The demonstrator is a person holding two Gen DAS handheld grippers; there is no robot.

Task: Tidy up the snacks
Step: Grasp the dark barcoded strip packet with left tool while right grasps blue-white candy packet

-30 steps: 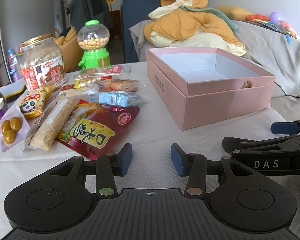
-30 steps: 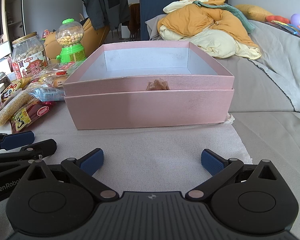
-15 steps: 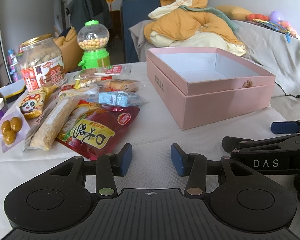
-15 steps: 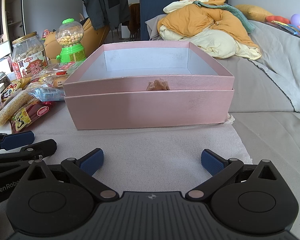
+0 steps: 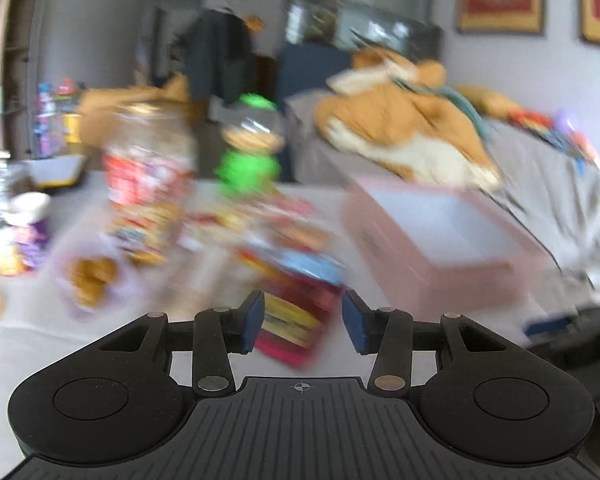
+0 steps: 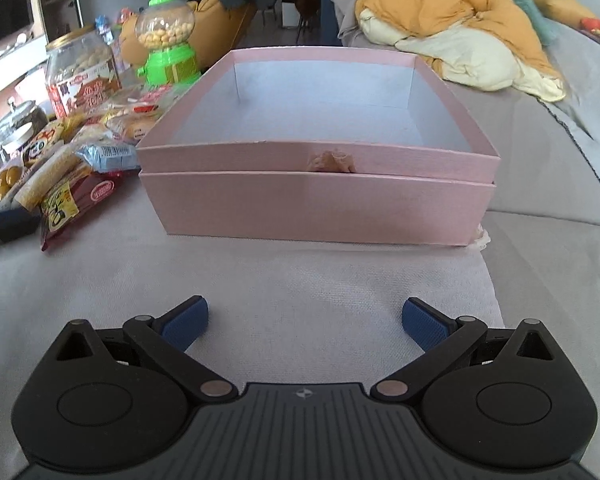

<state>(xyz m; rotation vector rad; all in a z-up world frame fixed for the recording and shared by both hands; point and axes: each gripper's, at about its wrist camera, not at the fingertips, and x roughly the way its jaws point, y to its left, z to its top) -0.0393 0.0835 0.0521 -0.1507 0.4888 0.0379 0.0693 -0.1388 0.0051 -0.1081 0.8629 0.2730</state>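
An open, empty pink box (image 6: 320, 204) stands on the white-covered table; it also shows blurred in the left wrist view (image 5: 440, 248). A pile of snack packets lies left of it: a red packet (image 6: 74, 200), a blue packet (image 6: 108, 156), a grain bar (image 6: 46, 178). My left gripper (image 5: 303, 322) is open and empty, raised, with the red packet (image 5: 296, 320) seen between its fingers. My right gripper (image 6: 305, 320) is wide open and empty, above the cloth in front of the box.
A peanut jar (image 6: 82, 72) and a green candy dispenser (image 6: 168, 44) stand behind the packets. Small jars (image 6: 20, 120) sit at the far left. A grey sofa with an orange duvet (image 6: 460, 28) lies behind and right of the table.
My left gripper has lifted and swung forward-left toward the snack pile, blurring its view. My right gripper has risen and tilted down, so the box inside shows more.
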